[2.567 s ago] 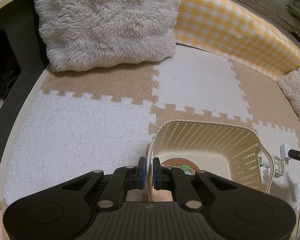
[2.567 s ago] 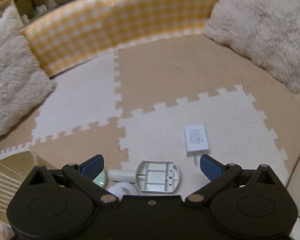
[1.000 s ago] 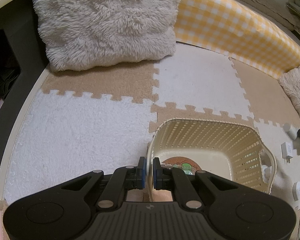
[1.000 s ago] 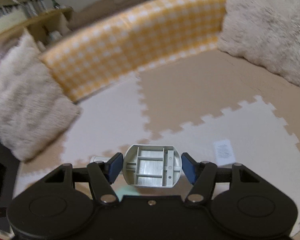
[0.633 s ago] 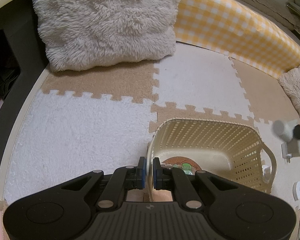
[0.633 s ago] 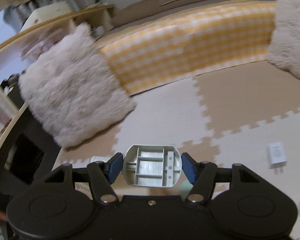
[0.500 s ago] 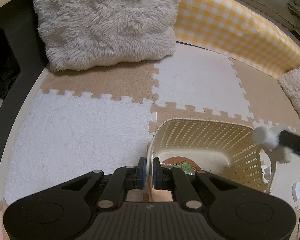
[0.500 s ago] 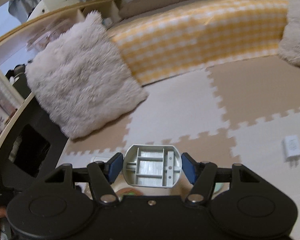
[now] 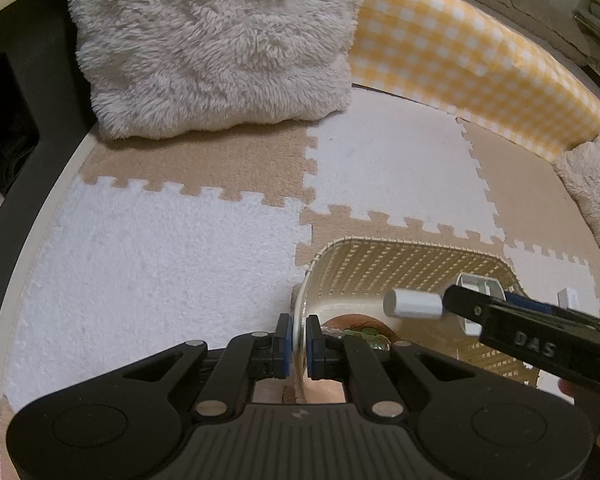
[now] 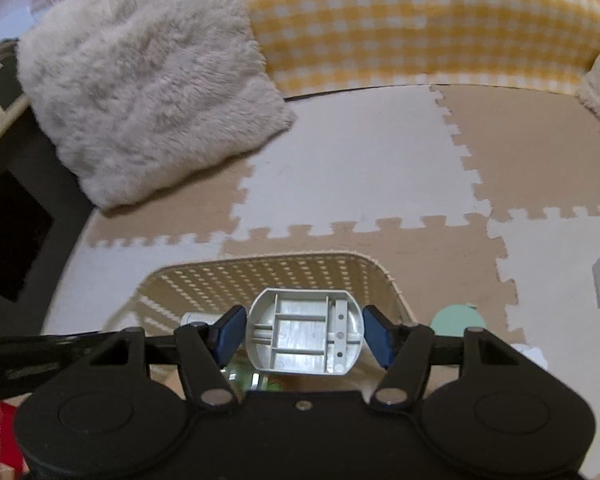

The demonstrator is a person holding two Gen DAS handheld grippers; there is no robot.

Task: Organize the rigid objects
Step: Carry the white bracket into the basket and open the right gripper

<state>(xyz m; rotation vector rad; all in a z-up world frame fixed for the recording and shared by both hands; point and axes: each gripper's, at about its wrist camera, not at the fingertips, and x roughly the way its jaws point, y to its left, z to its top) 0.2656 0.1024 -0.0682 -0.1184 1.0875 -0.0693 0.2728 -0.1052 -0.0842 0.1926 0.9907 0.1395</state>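
Two-tone puzzle mat (image 9: pixel 172 264), fluffy cushion (image 9: pixel 212 44), left tool (image 9: pixel 296 340) clamping basket (image 9: pixel 404 256) rim, right tool (image 10: pixel 304 334) gripping grey plastic piece (image 10: pixel 304 336).

Cream perforated plastic basket (image 9: pixel 412 258); tan-and-white interlocking foam floor mat (image 9: pixel 172 248); yellow-and-white gingham bolster (image 10: pixel 412 28); off-white fluffy pillow (image 9: pixel 216 44); pale-grey ribbed plastic housing (image 10: pixel 305 330); mint-green round disc (image 10: pixel 458 320).

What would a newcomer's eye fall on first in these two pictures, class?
First, the grey plastic piece gripped by the right gripper above the cream basket. Next, the left gripper clamped on the basket's near rim. Behind lie a fluffy cushion and yellow checked bolster.
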